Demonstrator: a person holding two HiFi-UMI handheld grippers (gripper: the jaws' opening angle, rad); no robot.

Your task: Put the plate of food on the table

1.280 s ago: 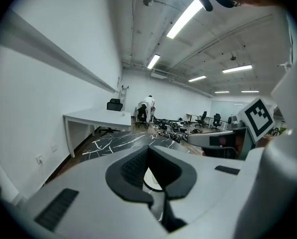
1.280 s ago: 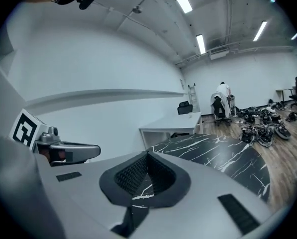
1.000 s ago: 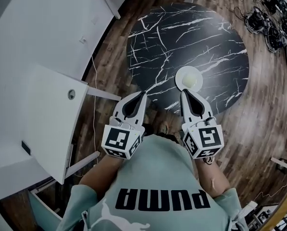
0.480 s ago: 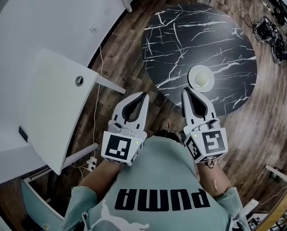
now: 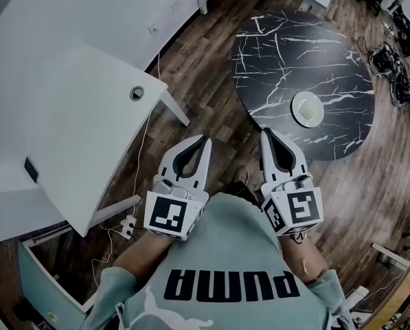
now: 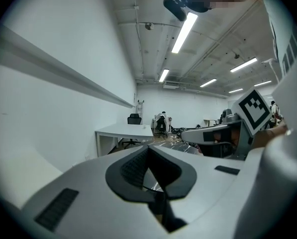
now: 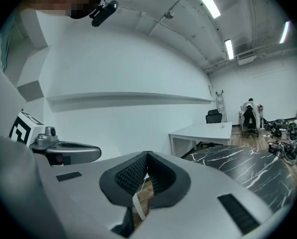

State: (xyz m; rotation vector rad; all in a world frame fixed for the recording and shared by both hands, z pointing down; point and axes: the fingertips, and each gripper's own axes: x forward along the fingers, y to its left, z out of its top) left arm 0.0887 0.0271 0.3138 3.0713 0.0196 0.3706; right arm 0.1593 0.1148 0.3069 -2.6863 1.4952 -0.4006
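The white plate of food sits on the round black marble table, near its front edge, with nothing touching it. Both grippers hover over the wooden floor, short of the table. My left gripper is shut and empty. My right gripper is also shut and empty, its tip just off the table's rim, left of and below the plate. In the left gripper view the jaw tips meet. In the right gripper view the tips meet too, and the marble table lies to the right.
A white desk stands at the left, with an open drawer below it. A power strip and its cable lie on the floor. Cables and gear clutter the upper right. Another white desk stands beyond the table.
Both grippers have drawn back from the table together. The plate, which was right at the right gripper's tip, now lies apart from it, further off to the upper right.
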